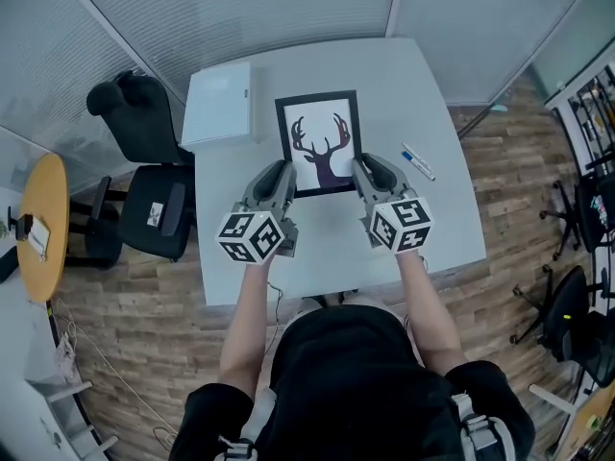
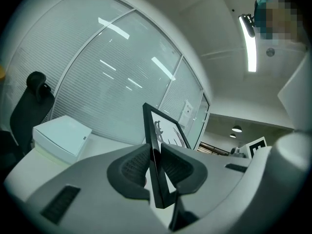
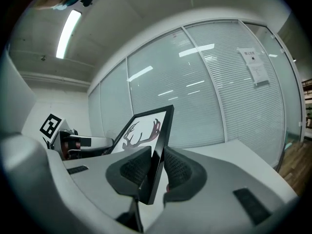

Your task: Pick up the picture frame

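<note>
While the table (image 1: 452,209) lies below it, the picture frame (image 1: 323,137) is held above the tabletop, carried only by its two near corners. The left hand-held gripper (image 1: 280,177) and right hand-held gripper (image 1: 362,172) each clamp a thin side rail. Uneven lifting could twist the frame from one grip and drop it near the marker pen (image 1: 418,163).

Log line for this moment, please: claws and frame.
left claw: shut on picture frame, left edge | right claw: shut on its right edge | picture frame: held above table, deer print up
</note>
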Motion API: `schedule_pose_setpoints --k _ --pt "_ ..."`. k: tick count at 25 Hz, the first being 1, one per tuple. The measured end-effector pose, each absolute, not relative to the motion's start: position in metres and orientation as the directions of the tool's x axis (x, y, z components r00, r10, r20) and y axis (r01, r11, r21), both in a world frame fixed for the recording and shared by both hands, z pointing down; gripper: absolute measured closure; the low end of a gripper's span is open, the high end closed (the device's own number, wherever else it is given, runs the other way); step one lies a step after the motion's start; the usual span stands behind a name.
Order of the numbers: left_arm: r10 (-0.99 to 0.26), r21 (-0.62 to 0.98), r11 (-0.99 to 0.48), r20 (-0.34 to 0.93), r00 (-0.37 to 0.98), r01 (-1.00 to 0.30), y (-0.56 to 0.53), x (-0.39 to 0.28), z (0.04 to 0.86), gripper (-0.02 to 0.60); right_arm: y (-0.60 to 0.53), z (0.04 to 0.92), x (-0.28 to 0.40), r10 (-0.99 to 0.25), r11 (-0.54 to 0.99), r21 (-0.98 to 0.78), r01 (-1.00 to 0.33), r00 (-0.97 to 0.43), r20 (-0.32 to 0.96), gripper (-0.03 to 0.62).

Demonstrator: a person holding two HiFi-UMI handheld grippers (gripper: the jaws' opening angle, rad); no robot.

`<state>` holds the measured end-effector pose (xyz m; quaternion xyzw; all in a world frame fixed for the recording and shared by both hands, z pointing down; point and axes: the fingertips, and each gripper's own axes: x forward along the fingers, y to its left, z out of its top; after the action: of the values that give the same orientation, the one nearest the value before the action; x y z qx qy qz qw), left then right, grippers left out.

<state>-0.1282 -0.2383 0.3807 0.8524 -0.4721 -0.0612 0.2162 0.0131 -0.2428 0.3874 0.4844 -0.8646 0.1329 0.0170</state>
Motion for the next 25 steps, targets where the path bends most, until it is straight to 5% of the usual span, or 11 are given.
schedule_pose_setpoints --k 25 --pt "-0.82 0.305 -0.565 -0.102 0.564 -0.767 -0.231 -0.129 0.276 0.503 -0.236 0.279 0.013 -0.862 0.507 -0.099 -0.856 -0.504 -0.055 0.503"
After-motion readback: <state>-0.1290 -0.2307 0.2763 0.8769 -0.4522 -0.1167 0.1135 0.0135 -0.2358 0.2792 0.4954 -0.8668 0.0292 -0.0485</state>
